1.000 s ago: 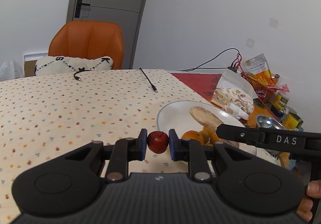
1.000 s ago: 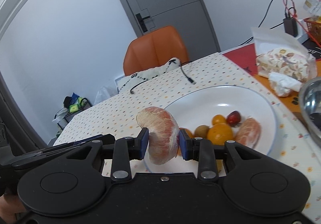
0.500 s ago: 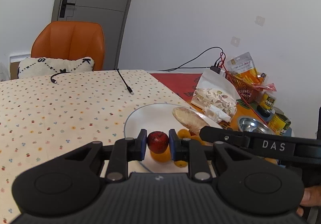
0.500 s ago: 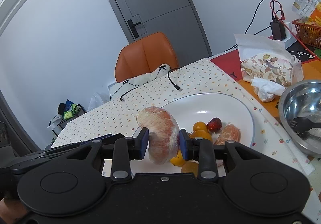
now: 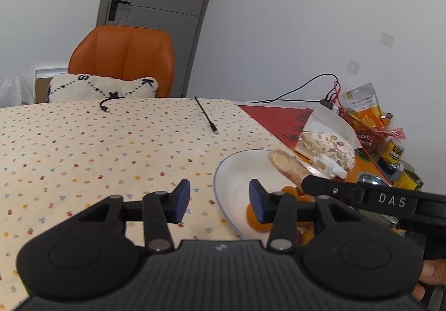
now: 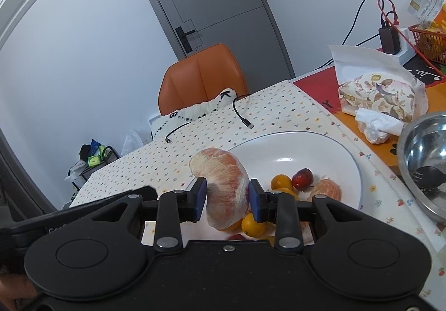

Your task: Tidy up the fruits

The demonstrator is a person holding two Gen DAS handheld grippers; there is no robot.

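Since half a sec ago the left gripper (image 5: 216, 201) has let go of the small red fruit — its jaws now stand wide apart with nothing between them, hanging over the tablecloth (image 5: 111, 149) at the near-left edge of the white plate (image 5: 237, 171). Right gripper (image 6: 227, 196) is clamped on the peeled pomelo segment (image 6: 223, 185), same as before, held above the plate's near-left part.

Fruit on the plate, seen from the right wrist: a red fruit (image 6: 302, 178) ahead and to the right of the claw, small oranges (image 6: 281, 181) beside it, a peeled piece (image 6: 326, 189) further right.

Pomelo's long axis runs roughly up-down, curving forward over the jaws. Judging by this, the drop spot is directly below and slightly ahead of the right claw — right hand is nearer, left is clear.
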